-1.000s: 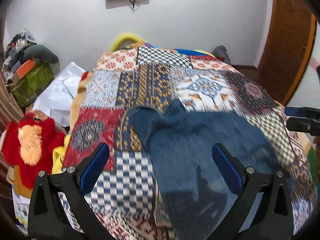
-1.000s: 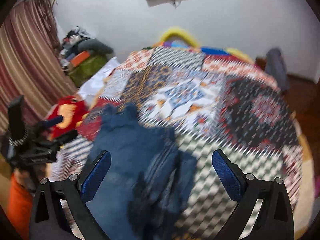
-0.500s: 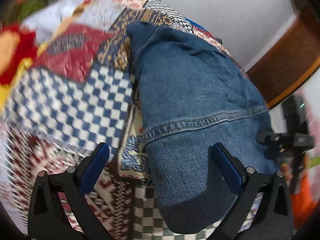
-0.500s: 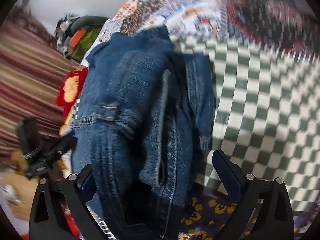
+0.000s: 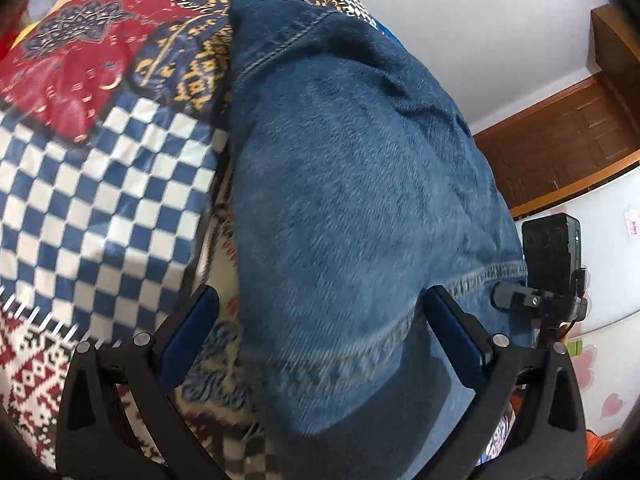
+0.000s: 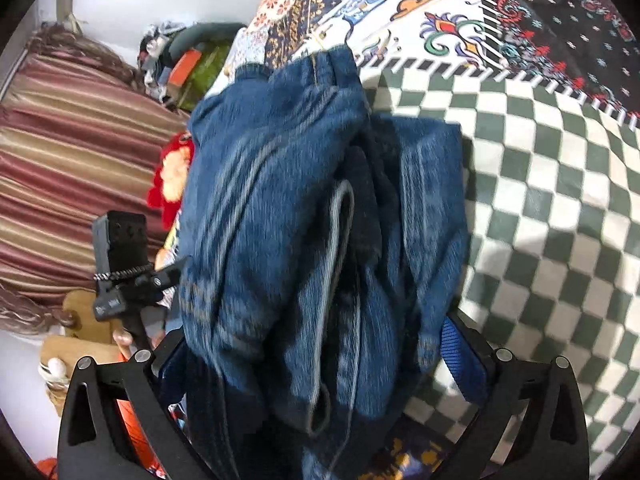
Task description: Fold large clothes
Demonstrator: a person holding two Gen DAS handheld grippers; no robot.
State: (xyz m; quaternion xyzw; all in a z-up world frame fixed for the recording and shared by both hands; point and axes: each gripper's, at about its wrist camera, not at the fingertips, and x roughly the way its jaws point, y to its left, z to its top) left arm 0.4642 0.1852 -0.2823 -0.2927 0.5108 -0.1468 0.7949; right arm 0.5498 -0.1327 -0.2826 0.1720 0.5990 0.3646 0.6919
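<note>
Blue denim jeans (image 5: 352, 184) lie on a patchwork bedspread (image 5: 92, 200), one smooth leg running away from me in the left wrist view. My left gripper (image 5: 322, 336) is open low over the near end of the leg, its blue pads (image 5: 192, 328) either side of the denim. In the right wrist view the jeans (image 6: 288, 208) are bunched in thick folds. My right gripper (image 6: 320, 360) is open with the folds between its fingers, and the left pad is partly hidden by cloth. Each gripper shows in the other's view: the right gripper (image 5: 552, 264) and the left gripper (image 6: 120, 264).
The bedspread has a green-checked patch (image 6: 540, 208) right of the jeans. A red plush toy (image 6: 172, 176), a striped curtain (image 6: 68, 168) and a pile of clutter (image 6: 188, 68) stand off the bed's left side. A wooden door (image 5: 560, 148) is at the right.
Both grippers have dropped and pushed in close to the jeans, which now fill both views. The denim now sits between each pair of open fingers.
</note>
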